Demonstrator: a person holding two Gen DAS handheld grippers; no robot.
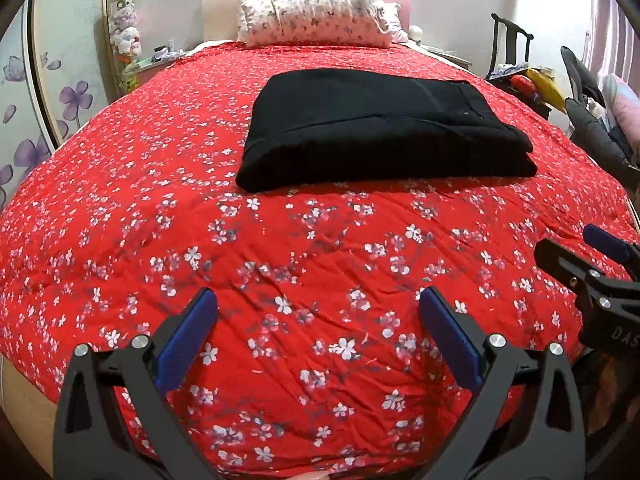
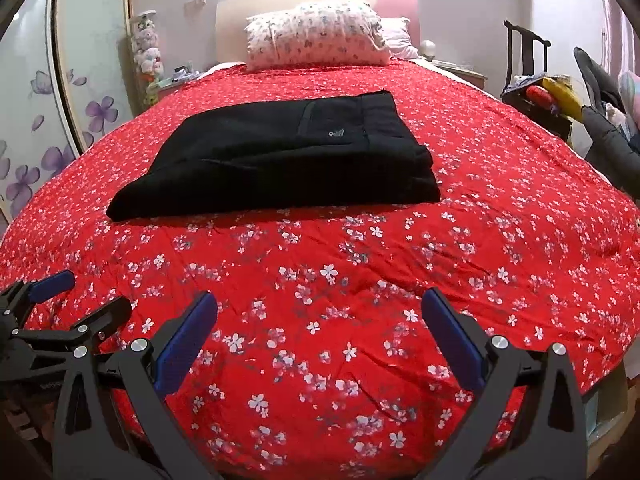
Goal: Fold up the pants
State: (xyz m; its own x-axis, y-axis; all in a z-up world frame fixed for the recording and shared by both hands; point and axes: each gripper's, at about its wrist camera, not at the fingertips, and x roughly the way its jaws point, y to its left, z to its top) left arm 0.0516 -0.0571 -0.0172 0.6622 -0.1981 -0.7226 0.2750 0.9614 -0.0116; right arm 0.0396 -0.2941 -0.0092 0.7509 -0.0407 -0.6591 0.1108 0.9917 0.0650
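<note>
Black pants (image 1: 384, 132) lie folded into a flat rectangle in the middle of the red flowered bedspread (image 1: 280, 280). They also show in the right wrist view (image 2: 280, 160), with a small logo on top. My left gripper (image 1: 318, 304) is open and empty, held over the near part of the bed, well short of the pants. My right gripper (image 2: 320, 306) is open and empty too, beside the left one. The right gripper shows at the right edge of the left wrist view (image 1: 592, 256), and the left gripper at the left edge of the right wrist view (image 2: 76, 292).
A flowered pillow (image 1: 316, 16) lies against the headboard. A nightstand with stuffed toys (image 1: 126, 36) stands at the far left. A dark chair with clutter (image 1: 520, 72) and grey padded items (image 1: 596, 128) are at the right. A wardrobe with purple flowers (image 1: 24, 100) is at the left.
</note>
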